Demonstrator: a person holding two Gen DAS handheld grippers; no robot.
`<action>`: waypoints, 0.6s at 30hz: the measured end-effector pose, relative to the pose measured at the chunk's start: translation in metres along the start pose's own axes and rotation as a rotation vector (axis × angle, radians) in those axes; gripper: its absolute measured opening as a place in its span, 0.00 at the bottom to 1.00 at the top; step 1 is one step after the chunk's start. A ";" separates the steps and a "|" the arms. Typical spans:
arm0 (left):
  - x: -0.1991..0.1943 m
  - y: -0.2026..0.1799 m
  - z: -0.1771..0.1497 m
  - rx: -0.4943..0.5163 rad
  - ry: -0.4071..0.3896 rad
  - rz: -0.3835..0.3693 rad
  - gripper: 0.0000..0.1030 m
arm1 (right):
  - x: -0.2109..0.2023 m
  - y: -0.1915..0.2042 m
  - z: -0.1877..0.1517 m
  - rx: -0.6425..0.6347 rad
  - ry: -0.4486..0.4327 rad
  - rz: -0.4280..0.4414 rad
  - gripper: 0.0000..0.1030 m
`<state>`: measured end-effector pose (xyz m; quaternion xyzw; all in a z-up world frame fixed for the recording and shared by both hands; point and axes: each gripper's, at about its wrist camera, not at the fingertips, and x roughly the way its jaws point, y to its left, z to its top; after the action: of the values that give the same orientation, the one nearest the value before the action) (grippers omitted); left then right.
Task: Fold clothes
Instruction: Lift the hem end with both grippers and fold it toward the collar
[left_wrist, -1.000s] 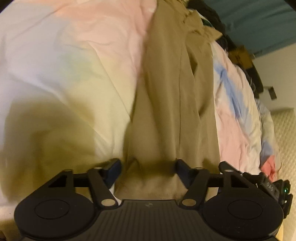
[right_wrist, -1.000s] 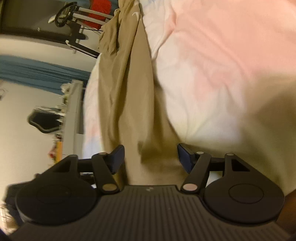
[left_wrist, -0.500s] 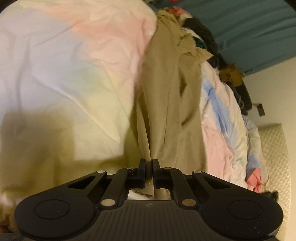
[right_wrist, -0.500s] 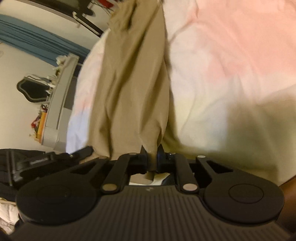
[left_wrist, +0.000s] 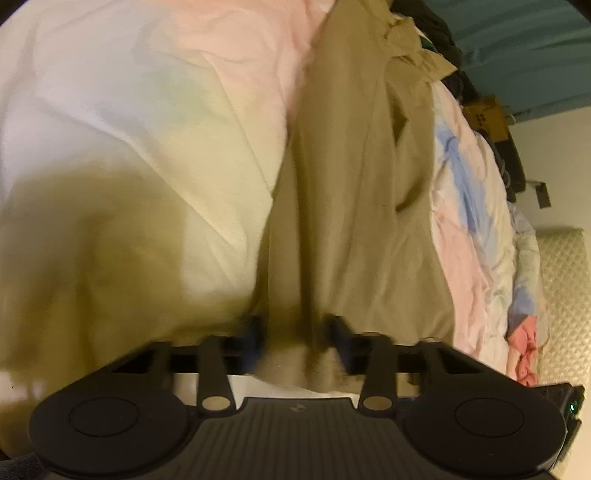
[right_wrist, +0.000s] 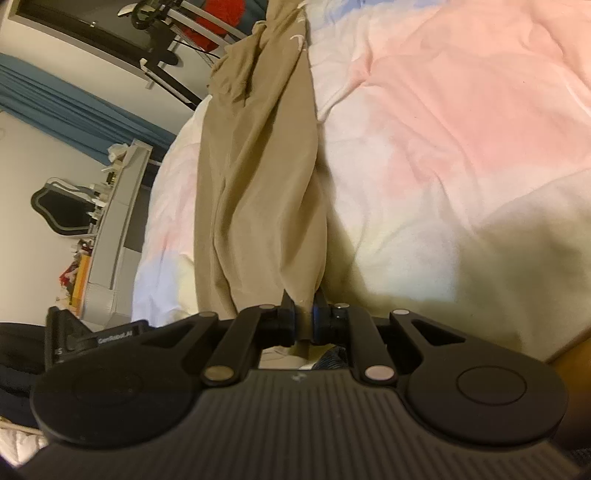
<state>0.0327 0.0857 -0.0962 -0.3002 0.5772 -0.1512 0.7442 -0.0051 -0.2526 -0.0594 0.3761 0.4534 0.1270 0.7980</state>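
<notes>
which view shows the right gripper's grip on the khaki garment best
The right wrist view: the right hand-held gripper is sharp there, shut on an edge of the khaki garment. The left wrist view shows the garment blurred, but not that grip.

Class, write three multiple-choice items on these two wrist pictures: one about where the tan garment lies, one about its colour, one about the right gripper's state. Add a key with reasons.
1. Where does the garment lie?
A. on a wooden floor
B. on the pastel bedcover
C. on a hanger

2. What colour is the garment?
A. tan
B. red
C. navy

3. How is the right gripper?
A. wide open, nothing between the jaws
B. out of view
C. shut on the garment's end

Key: 1 B, tan cloth stretches across the pink and white cover; 2 A, it looks khaki in both views; 3 C, the jaws pinch a gathered tip of cloth.
</notes>
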 end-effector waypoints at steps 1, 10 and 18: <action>-0.003 -0.003 -0.001 0.009 -0.010 -0.011 0.13 | -0.001 0.000 0.001 0.007 0.001 0.005 0.11; -0.092 -0.041 0.015 0.028 -0.199 -0.305 0.08 | -0.060 0.054 0.042 -0.081 -0.113 0.099 0.11; -0.145 -0.072 -0.022 0.101 -0.300 -0.364 0.07 | -0.123 0.103 0.053 -0.196 -0.219 0.144 0.11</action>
<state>-0.0213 0.1073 0.0568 -0.3809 0.3883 -0.2651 0.7961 -0.0164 -0.2747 0.1076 0.3398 0.3212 0.1858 0.8642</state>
